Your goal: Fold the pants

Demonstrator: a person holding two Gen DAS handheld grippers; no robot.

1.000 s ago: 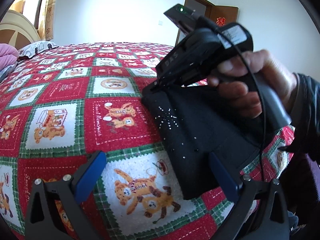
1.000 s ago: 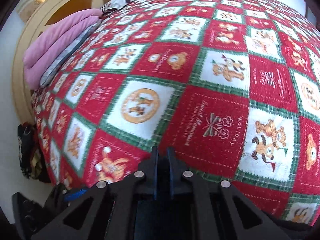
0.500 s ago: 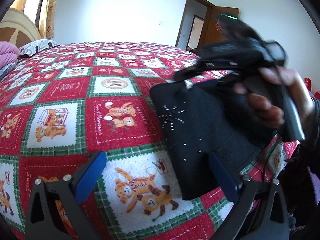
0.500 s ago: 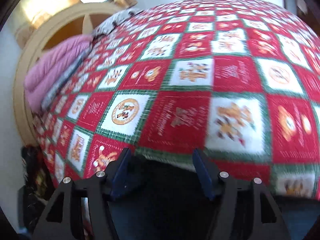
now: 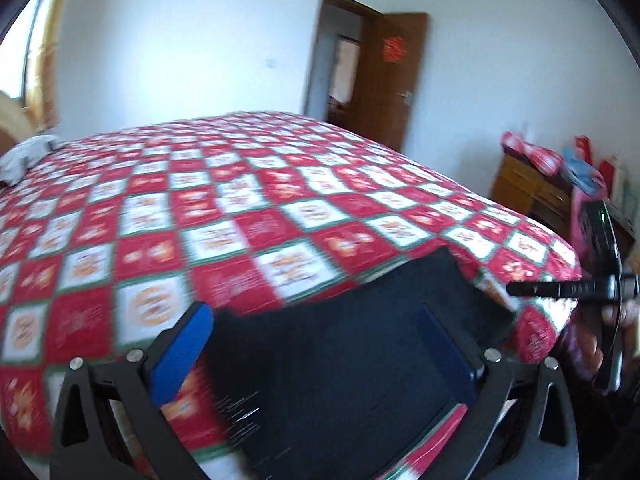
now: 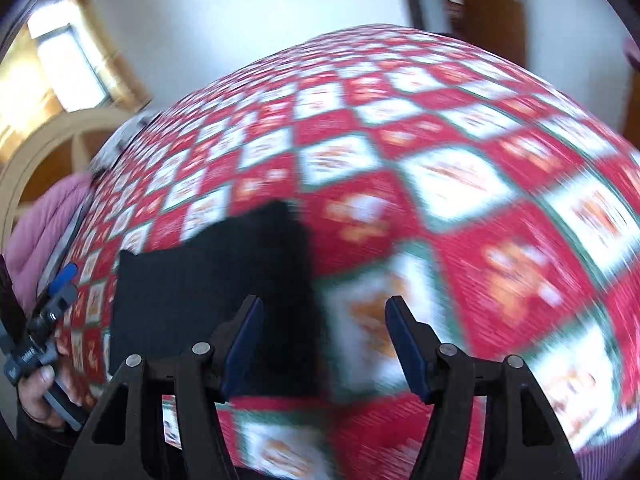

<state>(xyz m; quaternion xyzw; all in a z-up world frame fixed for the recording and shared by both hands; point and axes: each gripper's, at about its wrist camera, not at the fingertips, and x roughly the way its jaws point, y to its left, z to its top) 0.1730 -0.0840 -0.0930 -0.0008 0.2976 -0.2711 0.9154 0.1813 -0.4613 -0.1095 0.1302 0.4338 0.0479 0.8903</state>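
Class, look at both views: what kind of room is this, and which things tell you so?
Most likely a bedroom: a large bed under a red patchwork quilt, a curved wooden headboard, and a wooden door.

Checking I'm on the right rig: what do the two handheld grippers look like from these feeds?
Both match: the left gripper and right gripper have black triangular-cutout frames, silver bolt heads and flat blue finger pads. Seen from the left camera, the right unit shows a green indicator light.

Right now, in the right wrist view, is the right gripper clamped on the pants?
No. The right gripper stands open, and the folded black pants lie flat on the quilt, unpinched by its pads.
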